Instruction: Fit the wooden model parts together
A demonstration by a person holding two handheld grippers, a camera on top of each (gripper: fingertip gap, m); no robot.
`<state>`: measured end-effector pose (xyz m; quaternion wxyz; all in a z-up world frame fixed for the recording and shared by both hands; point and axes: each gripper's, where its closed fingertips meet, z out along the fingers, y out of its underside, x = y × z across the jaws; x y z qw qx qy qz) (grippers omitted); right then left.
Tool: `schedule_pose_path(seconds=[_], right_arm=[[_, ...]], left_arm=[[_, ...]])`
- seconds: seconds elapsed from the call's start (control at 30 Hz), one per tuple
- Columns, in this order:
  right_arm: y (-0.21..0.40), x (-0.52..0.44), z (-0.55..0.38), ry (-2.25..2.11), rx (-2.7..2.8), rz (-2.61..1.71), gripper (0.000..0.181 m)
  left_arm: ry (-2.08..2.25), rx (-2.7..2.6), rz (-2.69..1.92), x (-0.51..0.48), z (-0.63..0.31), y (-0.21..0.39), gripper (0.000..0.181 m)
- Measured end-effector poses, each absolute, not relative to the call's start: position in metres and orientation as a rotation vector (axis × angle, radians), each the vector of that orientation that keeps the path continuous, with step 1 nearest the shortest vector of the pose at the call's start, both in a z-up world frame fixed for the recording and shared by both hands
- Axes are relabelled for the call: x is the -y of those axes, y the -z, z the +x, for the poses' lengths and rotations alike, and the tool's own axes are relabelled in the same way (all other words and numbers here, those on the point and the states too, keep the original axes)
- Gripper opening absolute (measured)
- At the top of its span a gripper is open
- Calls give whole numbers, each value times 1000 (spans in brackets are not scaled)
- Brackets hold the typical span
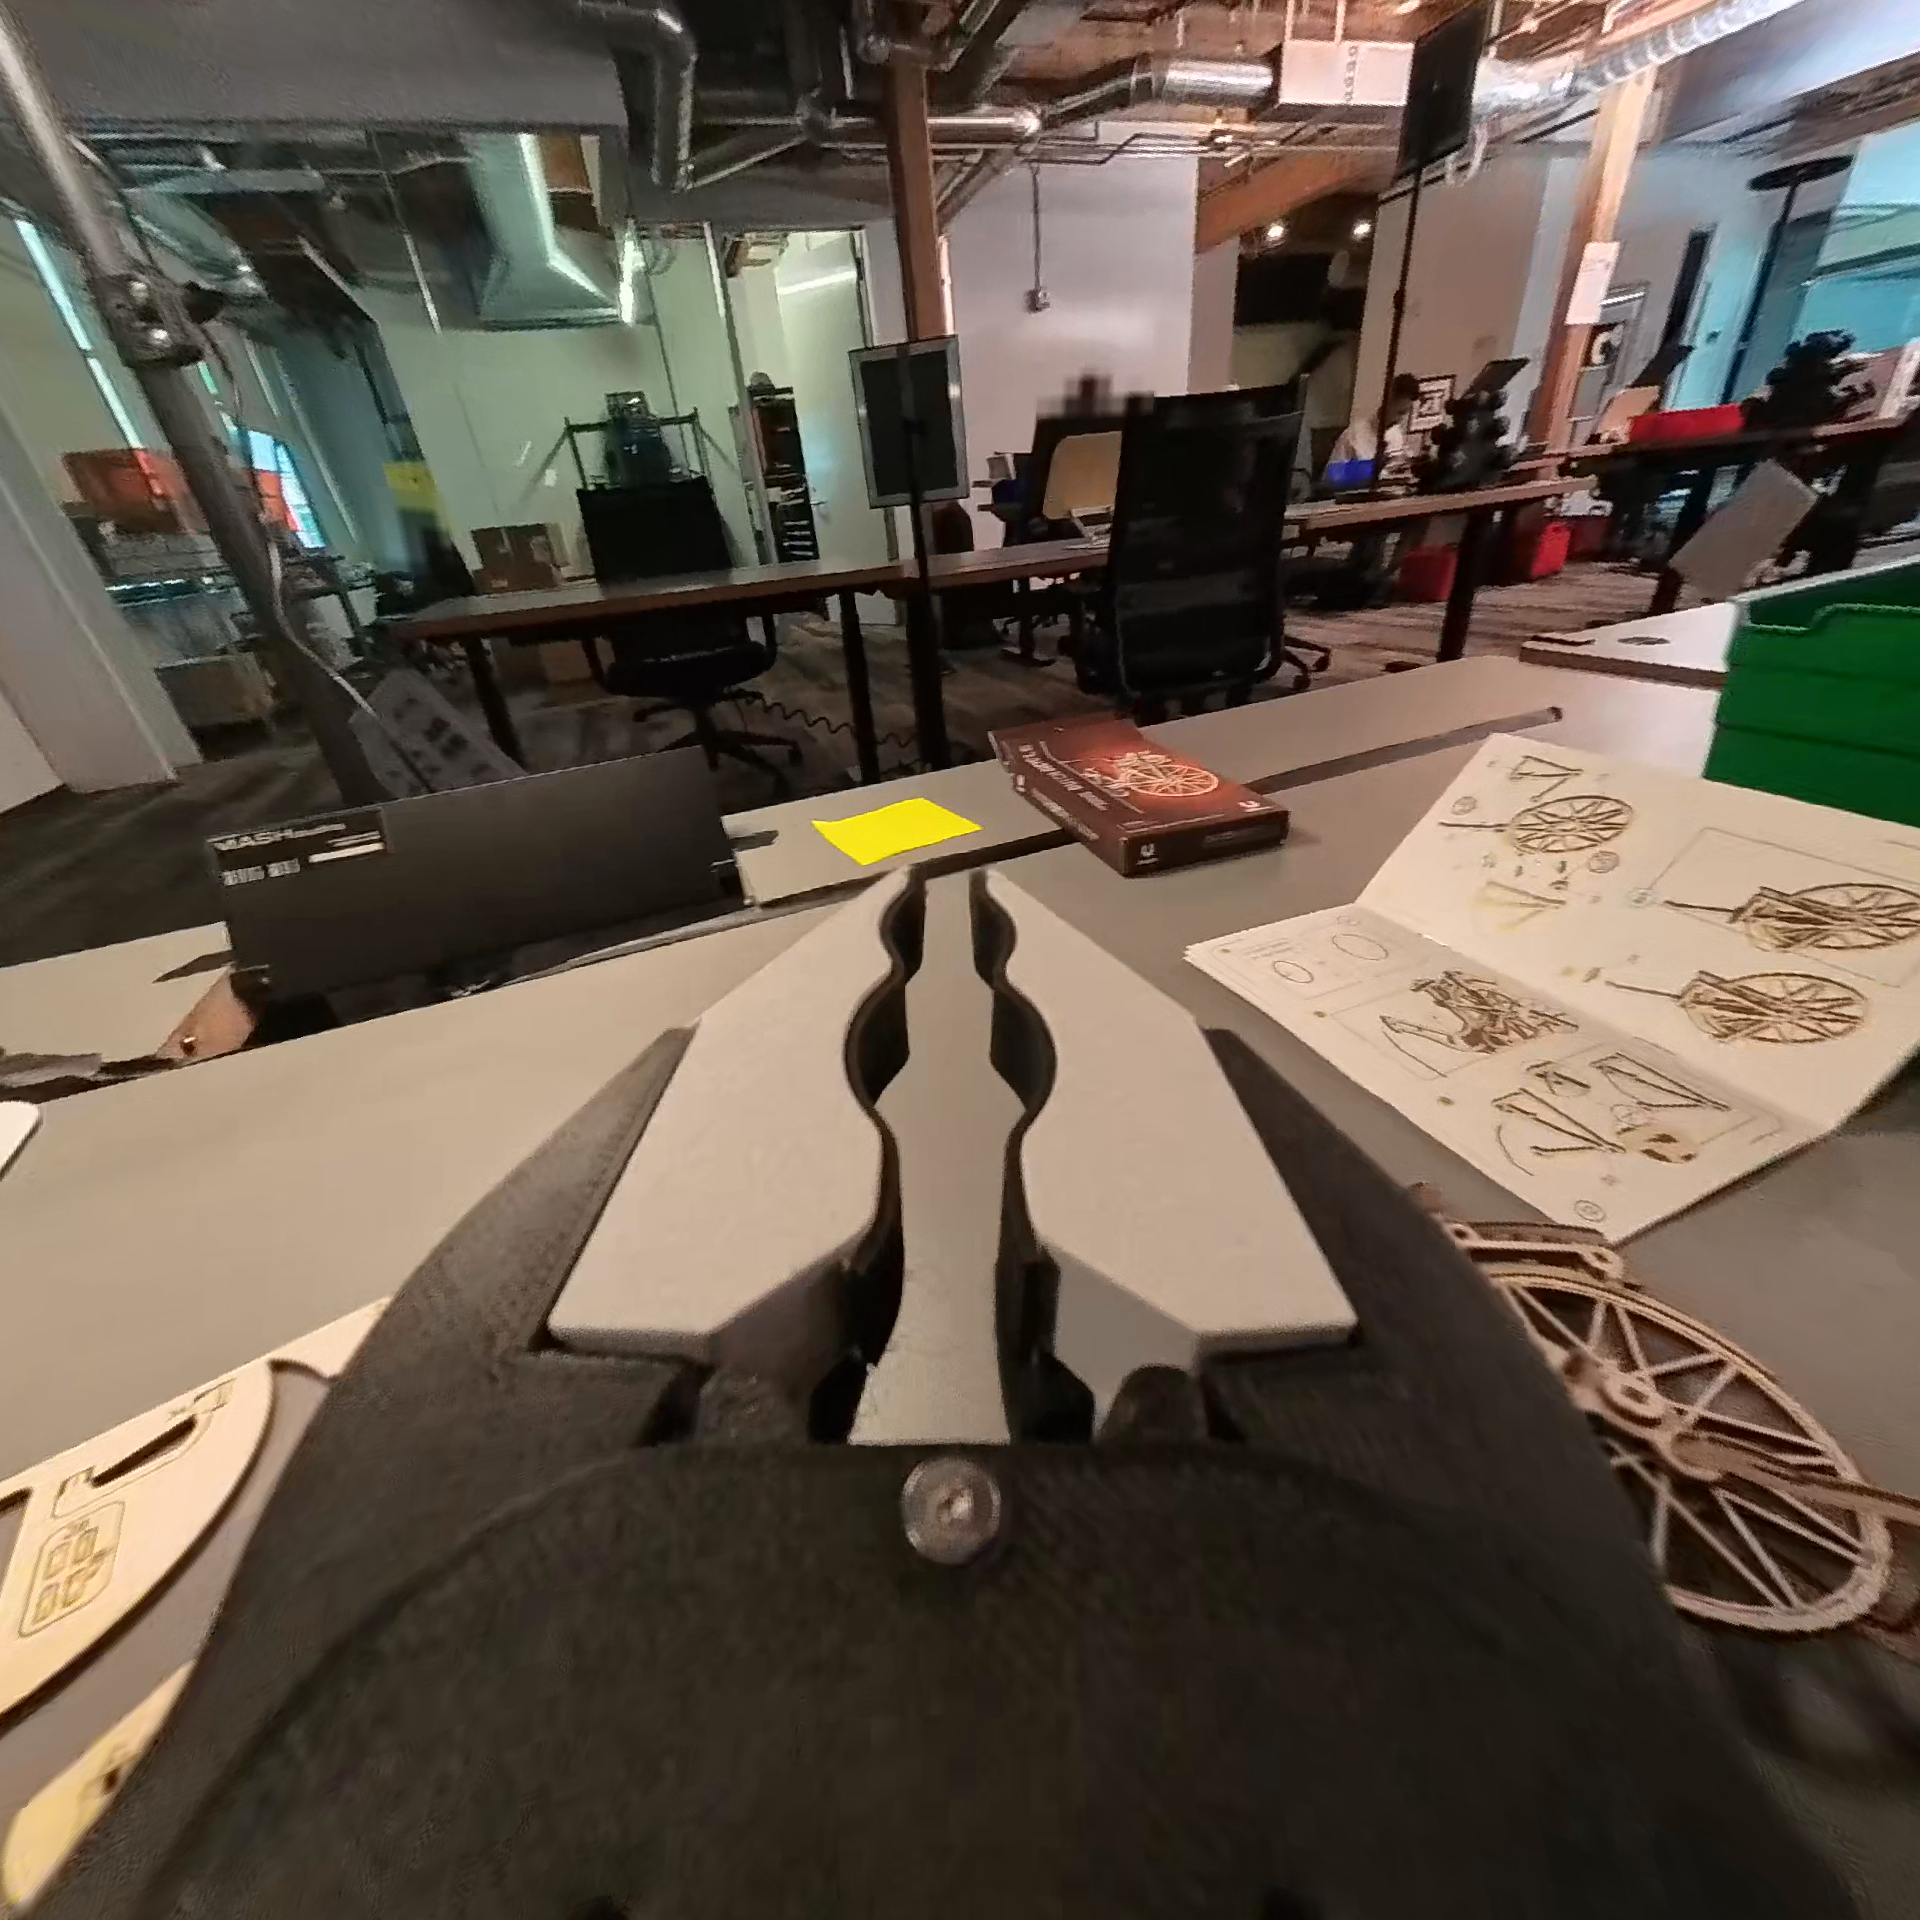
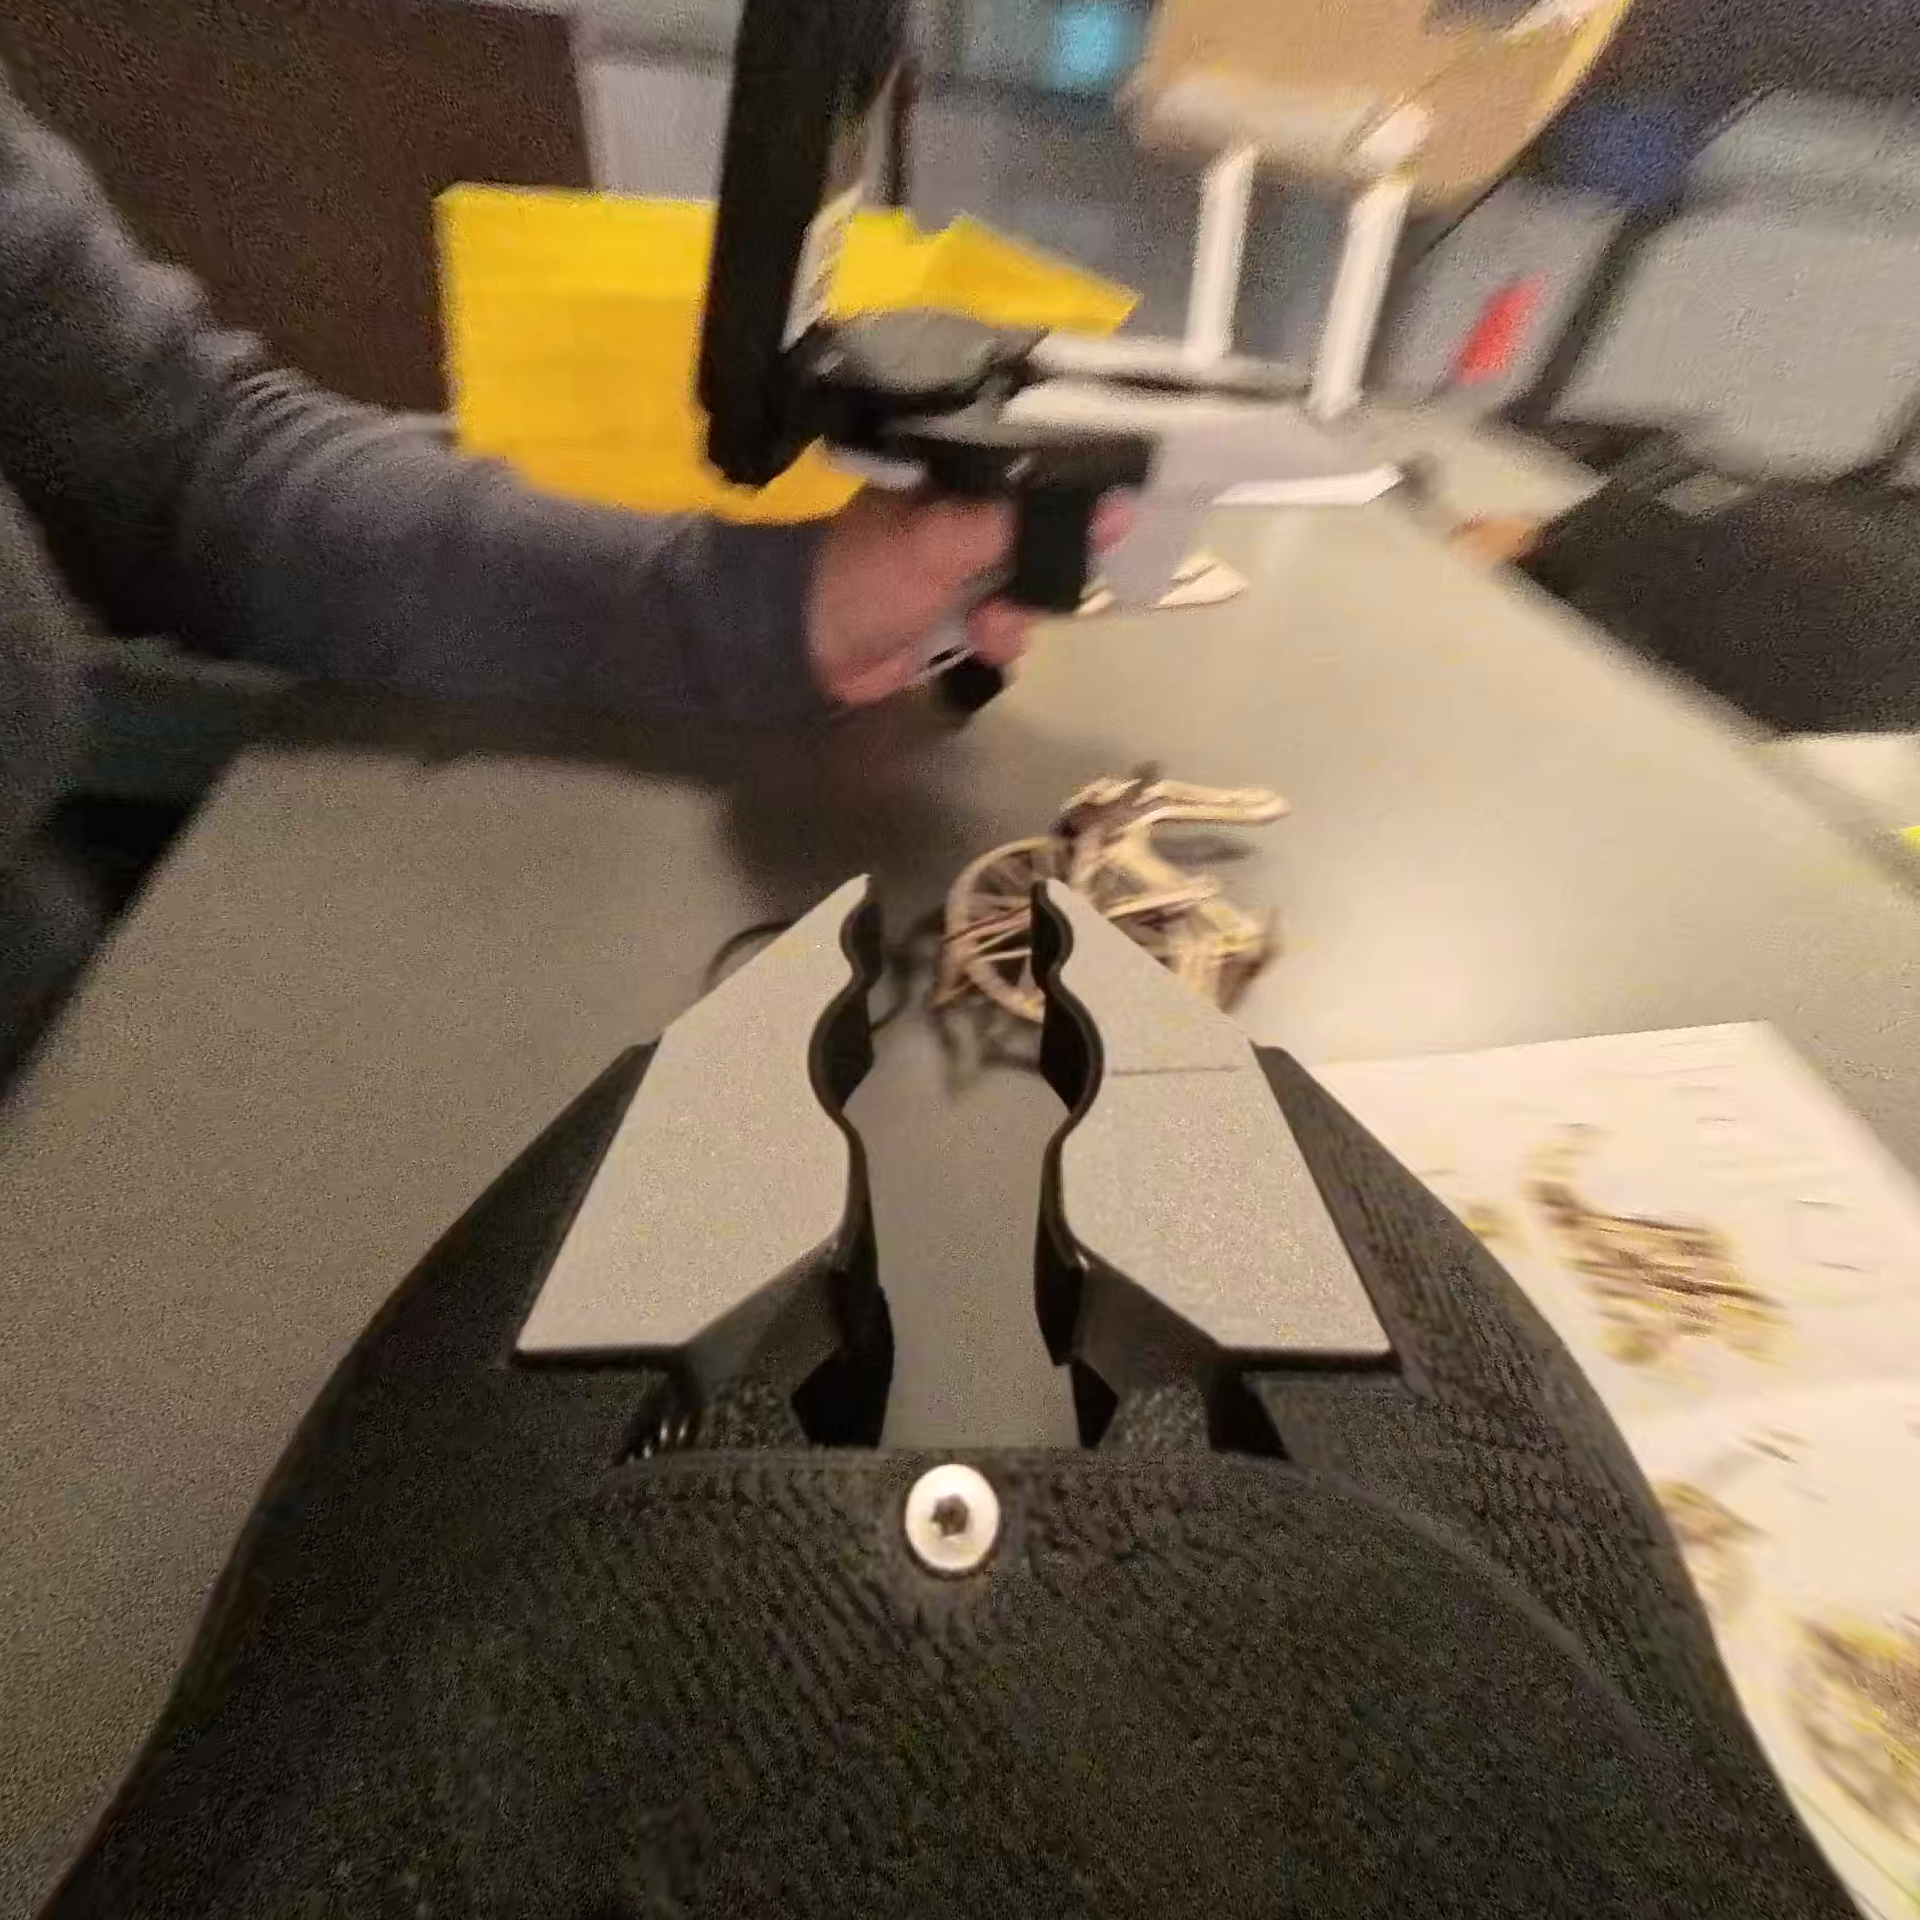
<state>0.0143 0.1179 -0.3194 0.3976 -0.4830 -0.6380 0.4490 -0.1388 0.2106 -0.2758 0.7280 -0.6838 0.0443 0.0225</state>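
A partly built wooden model with a spoked wheel [image 1: 1704, 1455] lies on the grey table [image 1: 312, 1164] at the lower right of the left wrist view. In the right wrist view the model [image 2: 1122, 904] lies just beyond my fingertips. My left gripper [image 1: 945, 883] is open with a narrow gap and empty, held above the table. My right gripper [image 2: 951, 904] is open and empty, pointing at the model. The left gripper [image 2: 1153, 551] also shows farther off in the right wrist view, held by a person's hand [image 2: 904, 613]. A wooden part sheet [image 1: 114, 1538] lies at the lower left.
An open instruction sheet [image 1: 1621, 977] lies to the right; it also shows in the right wrist view [image 2: 1621, 1299]. A dark product box [image 1: 1138, 795] and a yellow note [image 1: 896, 829] sit farther back. Green bins [image 1: 1829, 686] stand at the far right. A yellow bin [image 2: 582, 343] stands behind the grey sleeve [image 2: 416, 561]. Spacing between my two grippers at the tips: around 20 cm.
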Motion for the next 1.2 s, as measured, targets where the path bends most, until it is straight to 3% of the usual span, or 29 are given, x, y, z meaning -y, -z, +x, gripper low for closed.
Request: schedule_pose_path(seconds=[0.17, 0.3, 0.5, 0.6, 1.2], right_arm=[[376, -97, 11, -1035, 1893, -1546, 17], [377, -100, 3, -1057, 1766, -1758, 17], [384, -94, -6, -860, 1784, -1750, 16], [385, -98, -6, -799, 1775, -1746, 0], [359, -154, 31, -911, 1606, -1638, 0]], left_arm=[[-113, -193, -1481, -210, -124, 274, 6], [-154, -259, -1459, -209, -114, 273, 6], [-152, -247, -1465, -211, -116, 274, 6], [-133, -221, -1472, -211, -119, 274, 6], [-262, -479, -1468, -209, -81, 285, 5]])
